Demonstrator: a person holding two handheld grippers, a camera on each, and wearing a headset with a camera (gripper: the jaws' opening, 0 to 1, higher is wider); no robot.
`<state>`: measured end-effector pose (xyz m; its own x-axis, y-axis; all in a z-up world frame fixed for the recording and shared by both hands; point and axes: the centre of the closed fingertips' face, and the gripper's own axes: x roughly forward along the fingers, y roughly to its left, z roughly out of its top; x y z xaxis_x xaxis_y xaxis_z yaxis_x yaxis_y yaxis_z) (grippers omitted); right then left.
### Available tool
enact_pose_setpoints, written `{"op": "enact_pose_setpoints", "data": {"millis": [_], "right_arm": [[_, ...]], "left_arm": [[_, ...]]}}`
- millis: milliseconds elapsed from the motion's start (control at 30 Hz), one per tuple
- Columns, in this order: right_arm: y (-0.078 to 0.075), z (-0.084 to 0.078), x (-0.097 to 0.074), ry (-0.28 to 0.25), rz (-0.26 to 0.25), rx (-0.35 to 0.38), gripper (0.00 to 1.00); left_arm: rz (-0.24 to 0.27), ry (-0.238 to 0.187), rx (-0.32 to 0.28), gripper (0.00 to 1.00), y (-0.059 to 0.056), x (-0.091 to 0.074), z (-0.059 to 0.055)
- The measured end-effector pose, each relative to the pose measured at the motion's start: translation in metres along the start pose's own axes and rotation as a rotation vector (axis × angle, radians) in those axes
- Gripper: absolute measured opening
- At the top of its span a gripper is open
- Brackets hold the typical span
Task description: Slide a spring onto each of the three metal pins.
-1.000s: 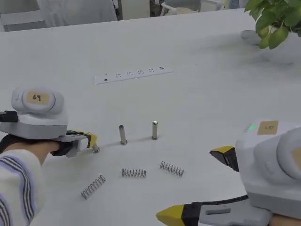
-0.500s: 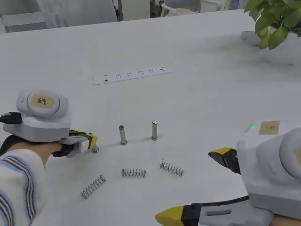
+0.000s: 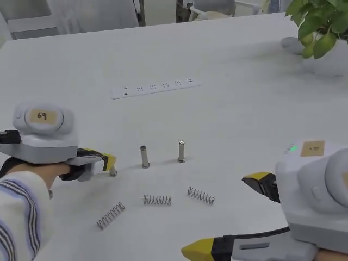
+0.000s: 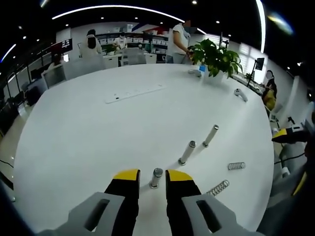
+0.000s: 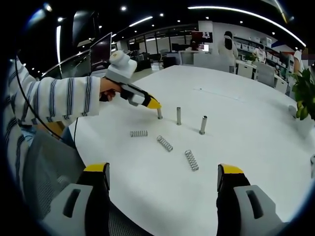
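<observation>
You're on the first pin: your left claw (image 4: pixel 152 174), narrowly parted, straddles the nearest pin (image 4: pixel 156 178) without clearly gripping it, your right claw (image 5: pixel 163 169) gapes wide and empty, so next close on a spring (image 3: pixel 200 195) lying loose on the tabletop (image 3: pixel 244 109).

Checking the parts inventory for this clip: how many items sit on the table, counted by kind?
Metal pins: 3
Springs: 3
Power strip: 1
Potted plant: 1
Total: 8
</observation>
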<state>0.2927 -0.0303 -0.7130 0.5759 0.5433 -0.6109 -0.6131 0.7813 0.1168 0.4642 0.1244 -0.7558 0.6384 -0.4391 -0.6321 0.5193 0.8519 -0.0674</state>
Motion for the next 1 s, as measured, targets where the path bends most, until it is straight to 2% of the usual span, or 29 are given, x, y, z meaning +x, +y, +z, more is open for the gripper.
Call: {"op": "enact_pose_setpoints", "data": {"millis": [167, 367, 400, 433, 633, 767, 1000], "right_arm": [[-0.001, -0.001, 0.001, 0.001, -0.001, 0.001, 0.89], [0.001, 0.001, 0.003, -0.003, 0.002, -0.01, 0.91], [0.001, 0.002, 0.003, -0.005, 0.002, -0.008, 0.92], [0.002, 0.003, 0.004, -0.008, 0.003, -0.009, 0.92], [0.003, 0.005, 0.005, -0.01, 0.009, -0.01, 0.94], [0.004, 0.004, 0.006, -0.009, 0.014, -0.017, 0.94], [0.008, 0.002, 0.008, 0.004, 0.026, -0.024, 0.95]], "left_arm": [[-0.025, -0.016, -0.016, 0.16, -0.002, -0.005, -0.003], [-0.046, -0.029, -0.051, 0.28, -0.003, -0.014, -0.012], [-0.045, -0.05, -0.059, 0.3, -0.004, -0.015, -0.011], [-0.054, -0.053, -0.059, 0.32, -0.005, -0.018, -0.013], [-0.08, -0.053, -0.079, 0.37, -0.007, -0.028, -0.02], [-0.081, -0.058, -0.069, 0.39, -0.007, -0.034, -0.021], [-0.111, -0.049, -0.035, 0.43, -0.016, -0.043, -0.029]]}}
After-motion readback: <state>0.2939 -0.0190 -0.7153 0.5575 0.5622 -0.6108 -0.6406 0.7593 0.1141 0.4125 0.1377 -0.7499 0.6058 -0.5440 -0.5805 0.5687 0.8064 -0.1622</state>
